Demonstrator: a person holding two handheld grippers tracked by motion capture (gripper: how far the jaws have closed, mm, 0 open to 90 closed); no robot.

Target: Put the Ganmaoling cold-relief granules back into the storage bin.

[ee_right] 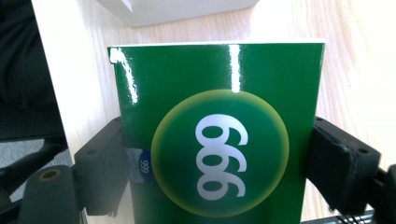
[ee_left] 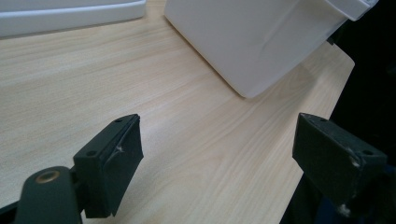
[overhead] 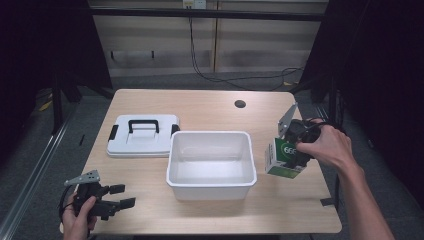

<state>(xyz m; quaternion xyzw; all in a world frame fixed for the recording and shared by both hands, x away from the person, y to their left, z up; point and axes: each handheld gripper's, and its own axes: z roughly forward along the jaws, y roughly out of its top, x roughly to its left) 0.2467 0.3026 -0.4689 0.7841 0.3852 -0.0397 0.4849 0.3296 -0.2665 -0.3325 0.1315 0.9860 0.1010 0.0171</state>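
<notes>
Pale wood grain covers the bench (overhead: 210, 107), which stands before a panelled wall with dark cables trailing along the floor. At its middle sits a white plastic tub (overhead: 210, 165), and just beside the tub's far left corner lies a white lid (overhead: 142, 136) with a black handle and black clips. The right gripper (overhead: 295, 150) is at the bench's right side, just right of the tub, and its fingers (ee_right: 100, 172) clamp the two sides of a green carton (ee_right: 219, 140) marked 999 in white on a yellow-rimmed circle. The carton is tilted, with its lower end at the bench surface. The left gripper (overhead: 117, 197) is at the near left corner, its fingers (ee_left: 112, 161) spread wide with nothing between them, aimed toward the tub.
</notes>
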